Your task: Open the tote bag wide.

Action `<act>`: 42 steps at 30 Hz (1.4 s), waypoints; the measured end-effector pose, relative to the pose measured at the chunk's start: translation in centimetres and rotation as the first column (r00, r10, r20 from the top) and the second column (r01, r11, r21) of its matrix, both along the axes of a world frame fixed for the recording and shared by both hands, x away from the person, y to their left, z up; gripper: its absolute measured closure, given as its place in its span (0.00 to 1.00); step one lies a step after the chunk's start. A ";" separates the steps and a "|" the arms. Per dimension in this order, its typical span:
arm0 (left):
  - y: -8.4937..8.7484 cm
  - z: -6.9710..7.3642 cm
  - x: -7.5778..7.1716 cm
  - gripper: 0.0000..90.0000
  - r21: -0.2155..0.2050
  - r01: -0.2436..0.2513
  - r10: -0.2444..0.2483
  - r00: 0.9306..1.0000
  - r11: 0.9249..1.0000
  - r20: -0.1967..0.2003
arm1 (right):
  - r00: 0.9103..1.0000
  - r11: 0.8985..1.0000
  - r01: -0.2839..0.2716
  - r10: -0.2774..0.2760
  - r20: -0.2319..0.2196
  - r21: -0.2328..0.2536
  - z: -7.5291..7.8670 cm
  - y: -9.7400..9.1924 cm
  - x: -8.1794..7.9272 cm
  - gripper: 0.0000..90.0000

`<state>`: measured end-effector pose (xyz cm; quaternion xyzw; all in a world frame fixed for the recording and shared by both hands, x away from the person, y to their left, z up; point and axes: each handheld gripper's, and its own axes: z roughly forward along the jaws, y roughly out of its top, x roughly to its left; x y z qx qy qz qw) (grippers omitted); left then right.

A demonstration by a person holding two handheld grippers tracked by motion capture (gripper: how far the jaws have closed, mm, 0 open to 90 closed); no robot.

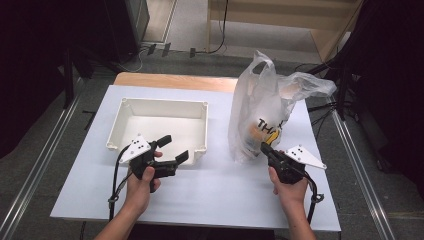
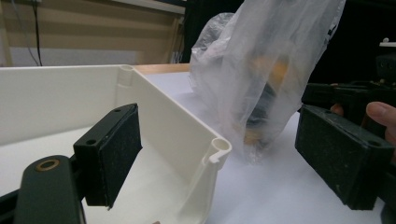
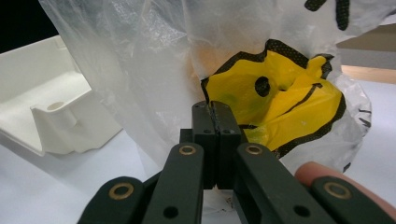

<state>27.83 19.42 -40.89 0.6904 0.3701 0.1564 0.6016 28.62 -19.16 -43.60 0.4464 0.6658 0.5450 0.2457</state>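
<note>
A translucent white plastic bag with a black and yellow smiley print stands on the table's right side, with orange and dark things dimly seen inside. My right gripper sits at its lower front. In the right gripper view the jaws are pressed together on the bag's film, which bunches at the tips by the yellow print. My left gripper hovers open at the front right corner of a white plastic bin. Its pads straddle that corner without touching it, and the bag stands beyond.
The bin lies left of the bag and looks empty inside. The white tabletop has bare room in front of both hands. Wooden shelving and cables stand on the floor behind the table.
</note>
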 end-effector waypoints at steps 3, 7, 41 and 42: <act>-1.0 0.0 0.2 0.17 0.014 0.011 -0.011 1.000 1.000 -0.002 | 1.000 1.000 -0.012 0.012 0.001 -0.009 -0.2 0.3 0.0 1.00; -2.6 0.1 0.4 0.16 0.035 0.028 -0.028 1.000 0.999 0.000 | 1.000 0.999 -0.026 0.026 -0.005 -0.020 -0.4 0.8 -0.1 1.00; -8.3 2.9 0.8 0.92 0.014 0.144 -0.145 0.987 0.989 0.073 | 0.995 0.990 -0.099 0.098 -0.020 -0.102 -1.6 2.6 -0.1 1.00; -8.3 2.9 0.9 0.97 0.016 0.145 -0.146 0.987 0.989 0.068 | 0.995 0.990 -0.099 0.097 -0.019 -0.102 -1.6 2.5 -0.1 1.00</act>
